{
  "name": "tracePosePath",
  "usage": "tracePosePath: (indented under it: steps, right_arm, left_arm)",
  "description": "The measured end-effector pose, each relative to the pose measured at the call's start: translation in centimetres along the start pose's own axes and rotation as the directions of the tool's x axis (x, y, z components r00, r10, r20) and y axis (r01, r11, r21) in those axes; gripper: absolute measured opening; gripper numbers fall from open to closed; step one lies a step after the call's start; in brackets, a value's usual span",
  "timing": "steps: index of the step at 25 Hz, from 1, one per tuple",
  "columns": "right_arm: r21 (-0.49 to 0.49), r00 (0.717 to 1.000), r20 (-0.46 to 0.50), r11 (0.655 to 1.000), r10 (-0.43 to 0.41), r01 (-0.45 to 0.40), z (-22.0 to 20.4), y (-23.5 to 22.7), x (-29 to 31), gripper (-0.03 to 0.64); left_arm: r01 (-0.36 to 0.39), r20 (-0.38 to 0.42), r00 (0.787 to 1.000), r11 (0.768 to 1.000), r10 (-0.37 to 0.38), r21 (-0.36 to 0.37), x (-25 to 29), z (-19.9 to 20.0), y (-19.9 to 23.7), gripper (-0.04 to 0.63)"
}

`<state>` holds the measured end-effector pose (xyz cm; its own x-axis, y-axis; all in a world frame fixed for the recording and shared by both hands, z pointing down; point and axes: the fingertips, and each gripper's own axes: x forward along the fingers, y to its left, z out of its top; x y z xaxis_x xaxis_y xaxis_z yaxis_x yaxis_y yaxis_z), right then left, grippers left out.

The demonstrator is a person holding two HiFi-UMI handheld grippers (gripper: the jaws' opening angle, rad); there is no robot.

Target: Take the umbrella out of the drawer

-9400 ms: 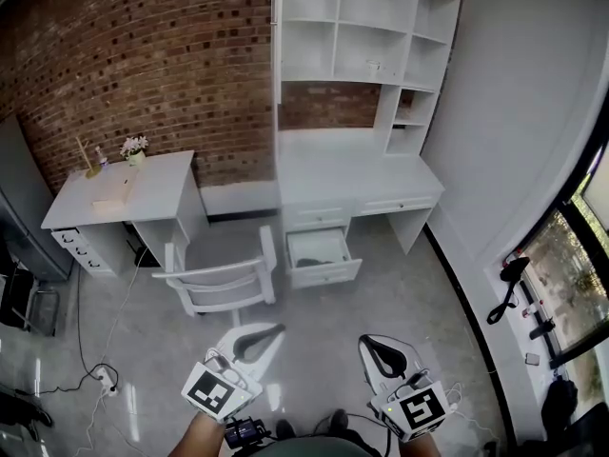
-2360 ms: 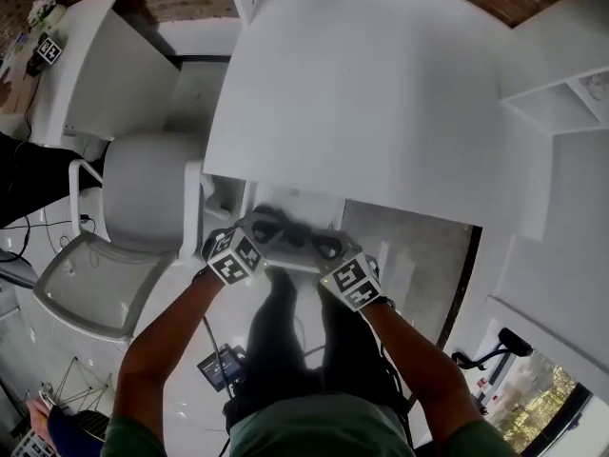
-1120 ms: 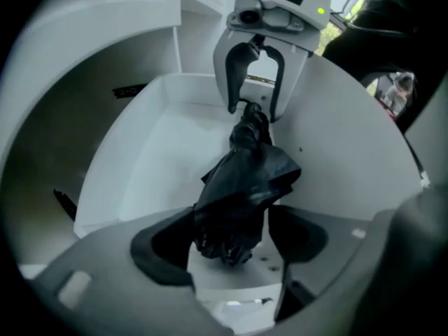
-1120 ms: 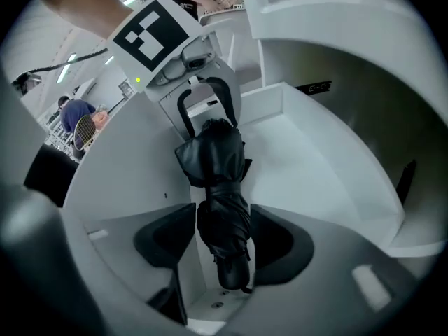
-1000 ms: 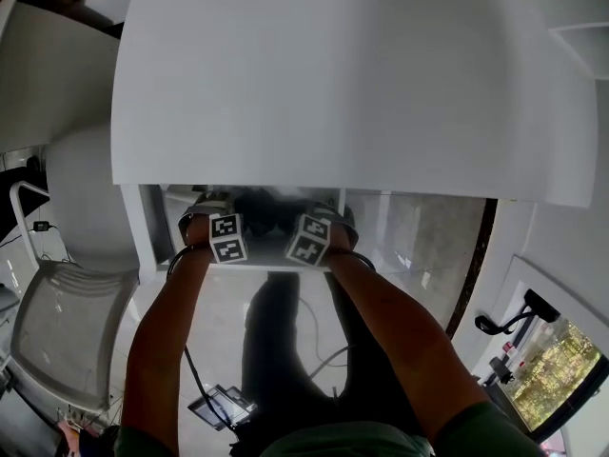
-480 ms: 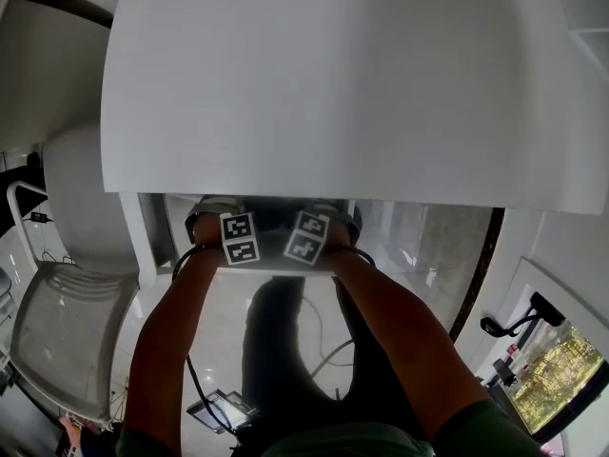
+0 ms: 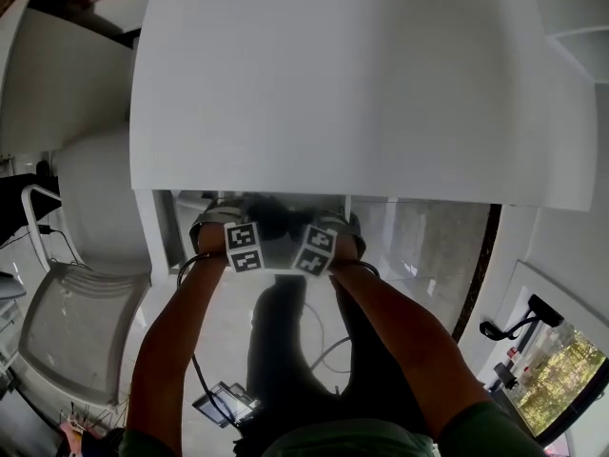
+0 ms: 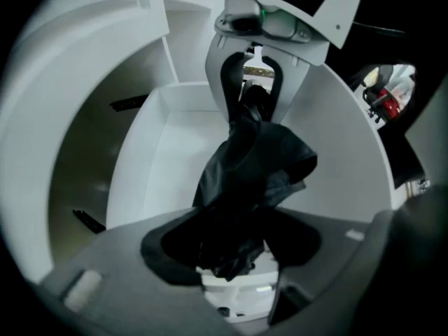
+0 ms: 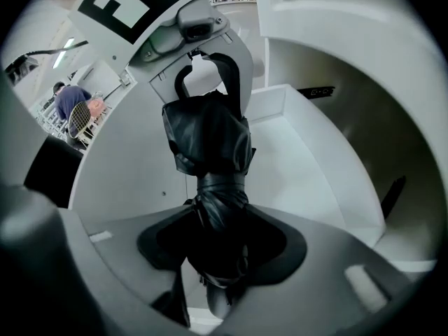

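Umbrella, folded, hangs over drawer floor, below tabletop edge. Left tool and right tool closing, each clenched on one end. Two grips likely keep it level for lifting out.

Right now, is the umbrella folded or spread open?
Folded. The umbrella is one narrow black bundle, its fabric gathered tight around the shaft, with no canopy stretched out, seen over the open white drawer.
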<state>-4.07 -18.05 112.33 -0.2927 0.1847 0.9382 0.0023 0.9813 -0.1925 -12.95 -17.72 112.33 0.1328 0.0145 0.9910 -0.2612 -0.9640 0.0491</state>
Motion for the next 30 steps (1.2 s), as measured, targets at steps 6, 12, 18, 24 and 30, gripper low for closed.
tracePosePath:
  steps: [6, 12, 18, 24, 30]
  right_arm:
    - [-0.022, 0.999, 0.023, 0.999, -0.047, 0.048, 1.0, 0.5, -6.3, 0.198]
    - [-0.043, 0.993, 0.041, 0.993, -0.11, 0.112, 2.3, 0.4, -14.0, 0.198]
    - [-0.051, 0.983, 0.068, 0.983, -0.171, 0.174, 3.8, 0.2, -22.6, 0.198]
    - [-0.056, 0.969, 0.1, 0.971, -0.225, 0.231, 5.1, 0.2, -30.8, 0.198]
    - [-0.087, 0.957, 0.113, 0.957, -0.268, 0.278, 5.6, -0.6, -36.5, 0.196]
  left_arm:
    - [-0.043, -0.005, 0.999, 0.999, 0.043, 0.004, -6.3, 1.8, 0.2, 0.255]
    - [-0.102, 0.006, 0.995, 0.995, 0.102, 0.012, -13.9, 4.1, 1.1, 0.255]
    - [-0.158, 0.025, 0.987, 0.987, 0.157, 0.033, -22.3, 6.8, 2.3, 0.255]
    - [-0.219, 0.056, 0.975, 0.973, 0.216, 0.066, -30.0, 9.6, 3.3, 0.256]
    - [-0.247, 0.069, 0.968, 0.966, 0.242, 0.076, -34.9, 11.7, 4.3, 0.253]
